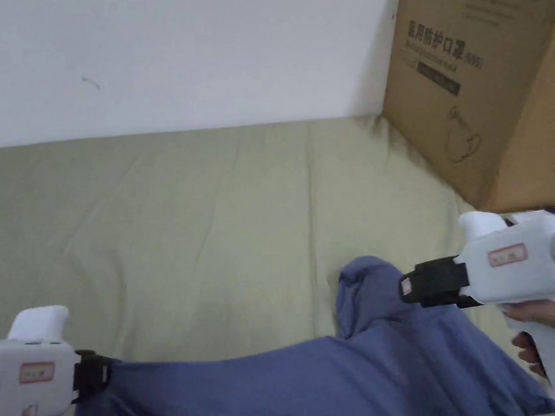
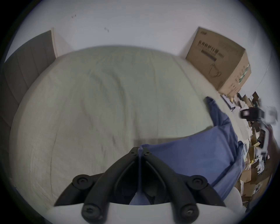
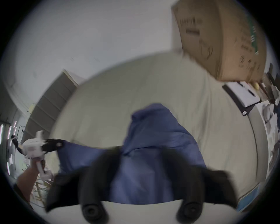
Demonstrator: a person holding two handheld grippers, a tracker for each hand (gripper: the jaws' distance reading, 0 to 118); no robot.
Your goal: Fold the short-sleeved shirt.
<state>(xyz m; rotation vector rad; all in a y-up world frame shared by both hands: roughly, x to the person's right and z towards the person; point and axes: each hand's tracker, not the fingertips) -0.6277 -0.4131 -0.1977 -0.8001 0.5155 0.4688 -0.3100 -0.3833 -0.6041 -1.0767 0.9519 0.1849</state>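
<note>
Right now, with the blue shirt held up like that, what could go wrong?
1. The left gripper pinches only a thin bit of the shirt's edge, so the cloth may slip out.
2. The right gripper's jaws look open, with cloth between them, so that side may be unheld and could sag.
3. A sleeve lies bunched on the bedsheet and could get folded in crooked.

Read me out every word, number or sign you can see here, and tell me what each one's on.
Box, printed lines and a drawing: too blurred to quote.
Box, barcode with digits: too small to read.
Left hand-held gripper, red-edged sticker: too small.
Right hand-held gripper, red-edged sticker: too small.
Shirt: no print seen.
</note>
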